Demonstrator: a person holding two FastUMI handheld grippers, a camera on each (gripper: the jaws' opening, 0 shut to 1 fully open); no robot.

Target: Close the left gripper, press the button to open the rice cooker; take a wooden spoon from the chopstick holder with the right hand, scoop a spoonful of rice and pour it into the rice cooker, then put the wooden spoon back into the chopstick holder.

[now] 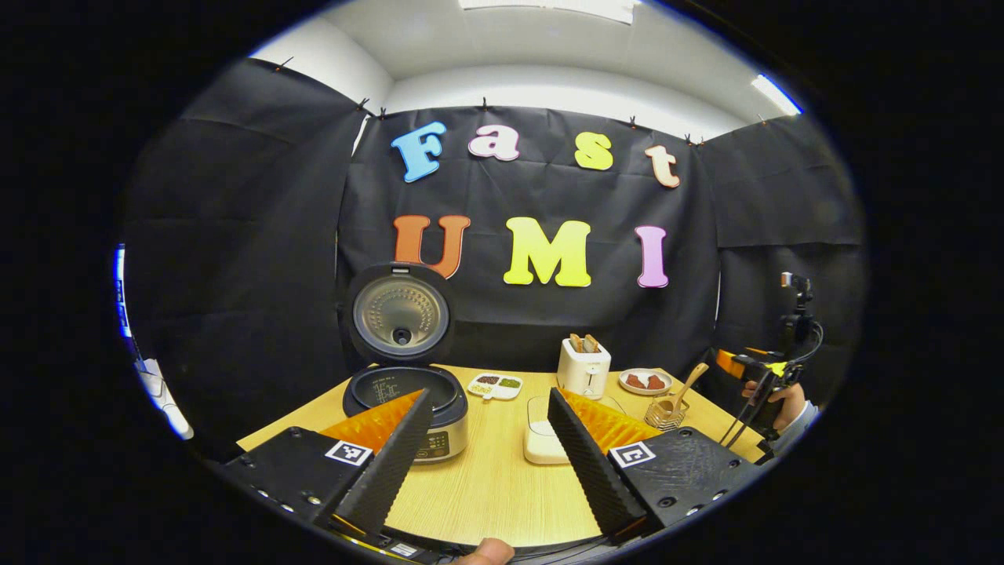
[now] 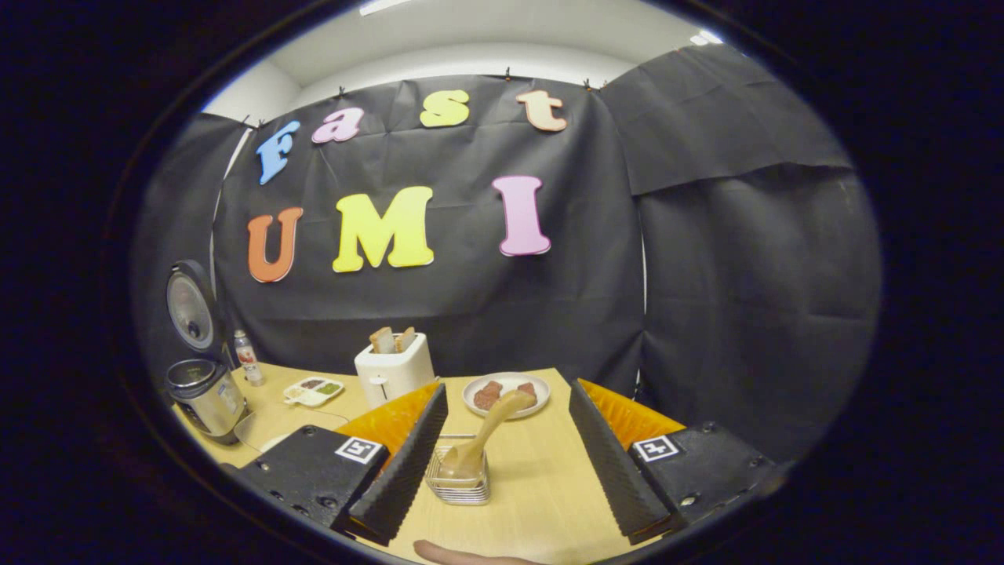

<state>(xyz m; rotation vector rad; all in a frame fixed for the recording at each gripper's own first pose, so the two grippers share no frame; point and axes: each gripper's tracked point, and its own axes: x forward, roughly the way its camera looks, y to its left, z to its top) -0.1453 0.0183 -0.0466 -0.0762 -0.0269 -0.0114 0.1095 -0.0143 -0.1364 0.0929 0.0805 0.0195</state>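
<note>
Now | both grippers wide | rice cooker (image 1: pixel 408 408) lid up | wooden spoon (image 2: pixel 482 435) in chopstick holder (image 2: pixel 459 480)

Rice cooker (image 1: pixel 427 408) silver body, dark rim; lid (image 1: pixel 400 314) grey inside. Toaster (image 2: pixel 394 367) white. Wooden spoon (image 2: pixel 482 439) pale tan. Chopstick holder (image 2: pixel 459 475) silvery wire. Surface (image 1: pixel 494 486) light woodgrain.

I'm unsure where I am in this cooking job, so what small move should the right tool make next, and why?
Probably ease the right tool forward and down to straddle the wooden spoon. The rice cooker lid is already up, the spoon sits untouched in the chopstick holder, and the tool's fingers are open just short of it.
</note>
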